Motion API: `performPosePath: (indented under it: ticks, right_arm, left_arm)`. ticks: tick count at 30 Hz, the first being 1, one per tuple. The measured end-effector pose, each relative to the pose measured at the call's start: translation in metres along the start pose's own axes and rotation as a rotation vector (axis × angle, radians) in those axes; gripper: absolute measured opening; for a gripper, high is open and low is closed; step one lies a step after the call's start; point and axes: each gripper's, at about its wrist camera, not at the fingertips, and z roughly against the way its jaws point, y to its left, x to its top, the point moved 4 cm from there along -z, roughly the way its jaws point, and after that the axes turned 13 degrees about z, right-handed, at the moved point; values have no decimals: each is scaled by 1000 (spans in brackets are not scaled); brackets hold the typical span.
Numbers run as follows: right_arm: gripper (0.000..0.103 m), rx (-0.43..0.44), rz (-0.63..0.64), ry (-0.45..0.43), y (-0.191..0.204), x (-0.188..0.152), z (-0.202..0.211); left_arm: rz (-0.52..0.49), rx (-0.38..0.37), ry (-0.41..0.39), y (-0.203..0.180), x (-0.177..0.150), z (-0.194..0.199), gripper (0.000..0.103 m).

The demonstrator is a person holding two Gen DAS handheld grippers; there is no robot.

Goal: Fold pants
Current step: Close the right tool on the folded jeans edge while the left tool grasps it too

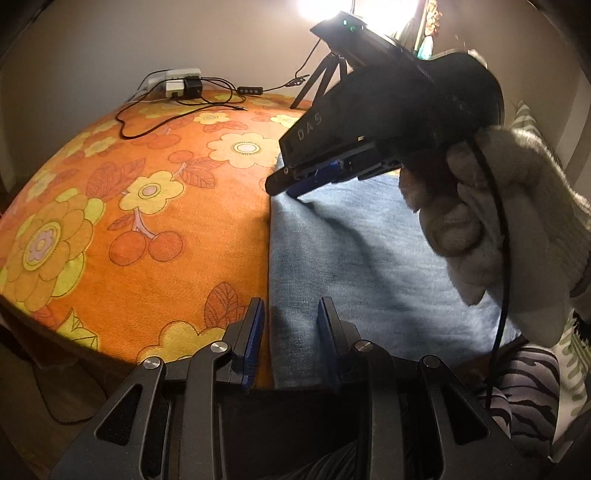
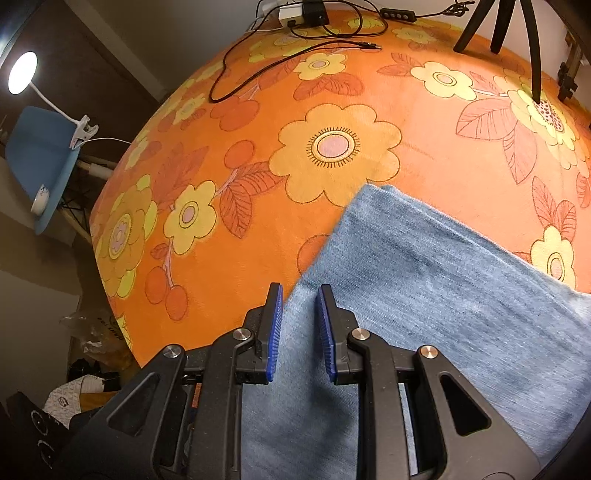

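Both tongs, left (image 1: 291,332) and right (image 2: 300,325), parted over the pants' (image 2: 424,280) left edge on the tabletop (image 2: 258,122), gripping nothing; right nearer the far corner

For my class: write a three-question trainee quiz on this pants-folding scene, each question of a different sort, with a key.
1. True or false: the blue pants lie on an orange flowered cloth.
2. What covers the hand that carries the right gripper? A) a grey glove B) nothing C) a red mitten
3. Fill in: in the right wrist view, black tripod legs stand at the table's far ____ corner.

Key: 1 true; 2 A; 3 right.
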Motion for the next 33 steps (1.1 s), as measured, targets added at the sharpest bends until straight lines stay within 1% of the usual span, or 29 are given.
performPosePath:
  ticks: [4, 7, 8, 13, 18, 22, 27, 28, 29, 31, 32, 33]
  right_arm:
    - [22, -37, 3, 10, 2, 3, 8]
    - [34, -79, 24, 24, 5, 6, 14]
    - [36, -94, 33, 28, 6, 7, 16]
    - [38, -119, 57, 76, 13, 15, 14]
    - [38, -191, 105, 130, 24, 21, 4]
    - [38, -241, 105, 188, 24, 21, -7]
    - [38, -255, 103, 220, 26, 20, -20]
    - [36, -258, 94, 222, 25, 20, -22]
    - [30, -266, 90, 222, 24, 20, -22]
    - [23, -286, 91, 224, 22, 19, -21]
    - [17, -280, 85, 222, 21, 19, -20]
    - [15, -273, 80, 218, 19, 19, -19]
  left_arm:
    - [7, -8, 0, 2, -1, -1, 29]
    - [18, -23, -1, 3, -1, 1, 28]
    - [25, -30, -3, 4, -1, 3, 29]
    - [68, -61, -6, 12, -1, 11, 28]
    - [99, -78, -4, 19, -2, 17, 28]
    - [116, -90, 0, 23, -2, 17, 28]
    - [112, -103, 6, 20, 1, 14, 28]
    - [109, -109, 8, 18, 2, 14, 29]
    - [101, -113, 6, 18, 3, 14, 37]
    - [95, -116, 1, 15, 5, 14, 44]
    - [91, -118, 1, 13, 6, 13, 44]
    - [90, -119, 2, 12, 7, 12, 44]
